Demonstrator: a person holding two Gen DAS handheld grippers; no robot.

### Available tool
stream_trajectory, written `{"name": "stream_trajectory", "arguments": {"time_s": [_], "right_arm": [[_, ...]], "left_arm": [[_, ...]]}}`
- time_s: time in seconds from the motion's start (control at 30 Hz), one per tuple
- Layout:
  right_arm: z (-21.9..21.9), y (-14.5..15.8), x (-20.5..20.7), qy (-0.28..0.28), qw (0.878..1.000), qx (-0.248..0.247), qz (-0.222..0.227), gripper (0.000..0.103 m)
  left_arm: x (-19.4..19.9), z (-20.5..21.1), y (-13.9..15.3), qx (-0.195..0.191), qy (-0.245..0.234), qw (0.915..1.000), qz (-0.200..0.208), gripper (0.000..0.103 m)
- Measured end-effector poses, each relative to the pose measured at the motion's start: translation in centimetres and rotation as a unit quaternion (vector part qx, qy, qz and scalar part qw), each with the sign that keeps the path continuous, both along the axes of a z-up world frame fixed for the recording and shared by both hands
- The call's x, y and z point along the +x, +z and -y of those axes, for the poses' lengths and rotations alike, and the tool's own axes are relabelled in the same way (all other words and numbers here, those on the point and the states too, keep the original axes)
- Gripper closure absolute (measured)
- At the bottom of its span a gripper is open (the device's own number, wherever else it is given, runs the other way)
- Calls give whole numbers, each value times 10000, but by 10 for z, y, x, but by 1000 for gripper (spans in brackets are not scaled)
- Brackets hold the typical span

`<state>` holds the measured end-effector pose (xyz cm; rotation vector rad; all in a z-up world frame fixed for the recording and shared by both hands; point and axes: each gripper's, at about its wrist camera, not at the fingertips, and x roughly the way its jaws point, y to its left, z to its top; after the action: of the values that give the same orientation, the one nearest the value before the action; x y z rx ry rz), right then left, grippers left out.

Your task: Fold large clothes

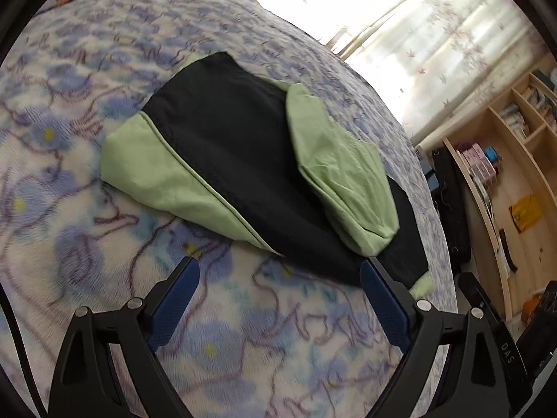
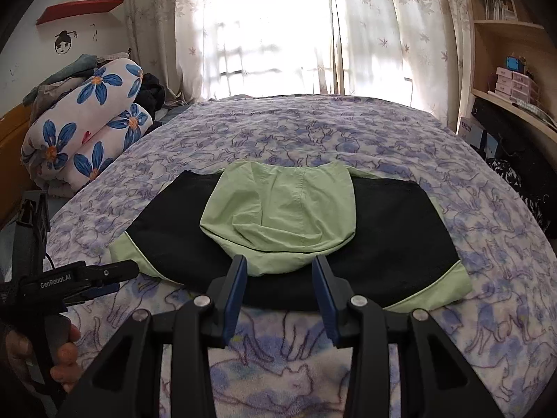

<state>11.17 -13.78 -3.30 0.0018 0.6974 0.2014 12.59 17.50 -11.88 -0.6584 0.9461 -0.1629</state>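
Note:
A black and light-green garment (image 2: pixel 383 230) lies folded flat on the bed, with a green panel (image 2: pixel 278 209) laid over its middle. In the left wrist view the garment (image 1: pixel 236 146) stretches diagonally. My left gripper (image 1: pixel 278 266) is wide open at the garment's near corner, nothing between its blue pads (image 1: pixel 177 296). My right gripper (image 2: pixel 279 261) hovers over the near edge of the green panel, its jaws partly apart and pinching nothing. The left gripper (image 2: pixel 122 278) also shows at the left of the right wrist view, held by a hand (image 2: pixel 62 355).
The bed is covered by a blue-and-purple patterned blanket (image 2: pixel 348 132). A rolled flowered quilt (image 2: pixel 87 129) and a pile of clothes sit at its far left. A bright curtained window (image 2: pixel 264 35) is behind. Wooden shelves (image 1: pixel 504 160) and a dark desk stand beyond the right edge.

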Motion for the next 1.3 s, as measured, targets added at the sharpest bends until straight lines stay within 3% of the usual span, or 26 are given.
{"name": "stream_trajectory", "arguments": {"time_s": [0.2, 0.47, 0.5, 0.57, 0.63, 0.67, 0.77, 0.83, 0.97, 1.07, 1.17, 1.3], "right_arm": [[-3, -27, 42, 35, 9993, 277, -262, 64], [-8, -48, 94, 92, 9985, 344, -404, 64], [-9, -49, 102, 66, 9988, 304, -381, 64], [-12, -51, 121, 16, 9994, 194, -296, 65], [-17, -56, 138, -23, 9997, 99, -241, 67], [-19, -60, 144, -25, 9997, 57, -253, 73], [-29, -88, 163, 78, 9975, -27, -702, 82], [-34, -113, 169, 173, 9936, -49, -1112, 84], [-38, -116, 164, 228, 9943, -148, -1032, 84], [-24, -115, 165, 303, 9912, 339, -1243, 84], [-2, -110, 158, 504, 9803, 1085, -1570, 84], [43, -83, 135, 327, 9796, 1589, -1182, 85]], "left_arm": [[41, -9, -42, -321, 320, 9987, -238, 11], [95, -16, -47, -154, 666, 9975, 163, 11], [101, -16, -48, -102, 729, 9971, 214, 17], [108, -22, -47, 3, 839, 9960, 293, 44], [113, -20, -43, 281, 958, 9942, 410, 84], [113, -17, -39, 455, 986, 9929, 492, 88], [107, -7, -17, 949, 964, 9867, 903, 93], [105, 12, 6, 1454, 827, 9777, 1266, 93], [104, 47, 47, 1755, 448, 9656, 1865, 94], [109, 75, 71, 1802, 160, 9603, 2125, 94], [118, 105, 87, 1927, -114, 9545, 2274, 94], [117, 152, 107, 2140, -616, 9418, 2519, 94]]}}
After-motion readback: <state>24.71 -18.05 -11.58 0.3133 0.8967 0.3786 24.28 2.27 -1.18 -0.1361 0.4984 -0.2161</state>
